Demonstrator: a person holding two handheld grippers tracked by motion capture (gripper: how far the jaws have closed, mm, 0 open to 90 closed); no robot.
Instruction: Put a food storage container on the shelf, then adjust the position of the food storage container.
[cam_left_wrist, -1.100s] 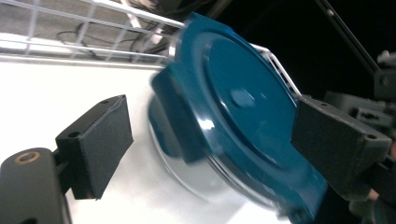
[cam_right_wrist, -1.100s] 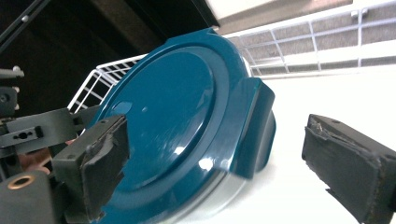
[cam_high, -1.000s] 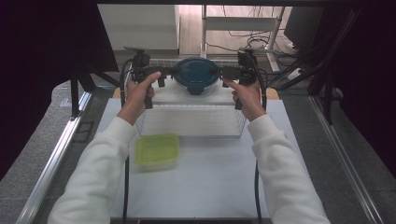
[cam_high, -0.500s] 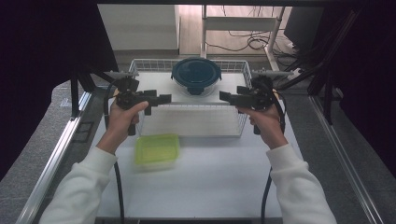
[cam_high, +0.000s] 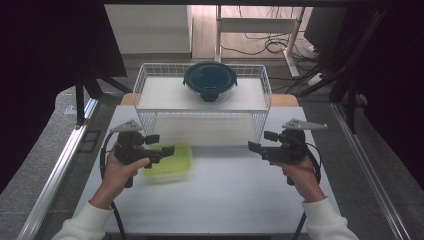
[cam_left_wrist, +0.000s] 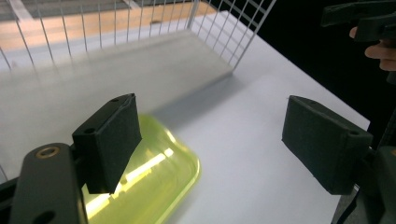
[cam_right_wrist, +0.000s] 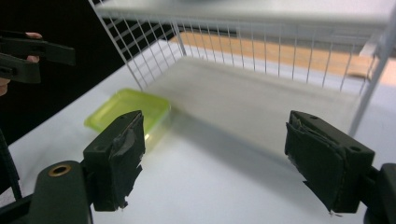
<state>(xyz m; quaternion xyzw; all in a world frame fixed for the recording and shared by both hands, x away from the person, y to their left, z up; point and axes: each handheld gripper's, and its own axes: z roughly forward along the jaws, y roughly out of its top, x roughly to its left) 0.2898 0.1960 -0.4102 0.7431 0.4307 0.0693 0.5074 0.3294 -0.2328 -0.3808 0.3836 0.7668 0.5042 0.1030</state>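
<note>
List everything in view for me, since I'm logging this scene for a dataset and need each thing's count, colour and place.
Round glass container with dark blue lid: one, dark blue and clear, on the rack's top shelf, near the middle.
White wire shelf rack: one, white, at the table's far side.
Yellow-green translucent plastic box: one, yellow-green, on the table in front of the rack's left end, under the left tongs.
White table: one, white, bearing the rack and box.
Left tongs: one, black, jaws open above the box, held in the left hand.
Right tongs: one, black, jaws open above the table, held in the right hand.
Sleeves: two, white, at the bottom edge.
</note>
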